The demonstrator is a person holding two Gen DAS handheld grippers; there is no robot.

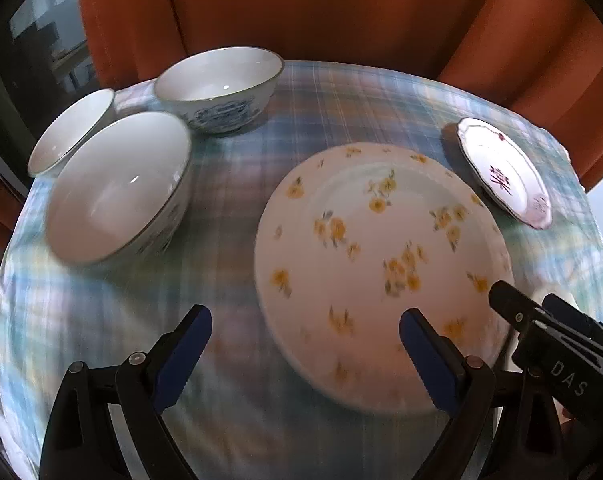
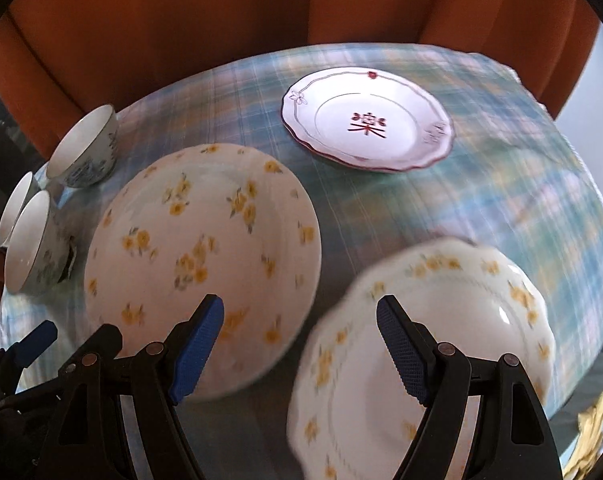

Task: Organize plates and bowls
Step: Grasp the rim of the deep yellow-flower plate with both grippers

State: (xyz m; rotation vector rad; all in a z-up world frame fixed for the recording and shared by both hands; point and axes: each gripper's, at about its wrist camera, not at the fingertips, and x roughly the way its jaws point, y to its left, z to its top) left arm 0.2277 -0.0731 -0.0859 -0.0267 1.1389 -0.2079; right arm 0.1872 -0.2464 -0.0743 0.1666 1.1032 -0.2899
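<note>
Plaid tablecloth [image 1: 341, 92]: woven cloth, matt. Bowls [image 1: 221, 84] and flowered plates [image 2: 201, 248]: glazed ceramic, glossy, smooth. Hand-held gripper fingers [image 2: 197, 352]: matt black plastic, blue ribbed pads, metal rivets. Orange backdrop [image 1: 301, 8]: matt fabric.

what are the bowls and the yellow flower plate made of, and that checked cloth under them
The bowls look like glazed ceramic, likely porcelain: white glossy insides with bright highlights and blue painted outsides. The round yellow flower plate seems the same kind of ware, smooth, with a soft sheen, though blur hides detail. The checked cloth looks like soft matte woven fabric.
</note>
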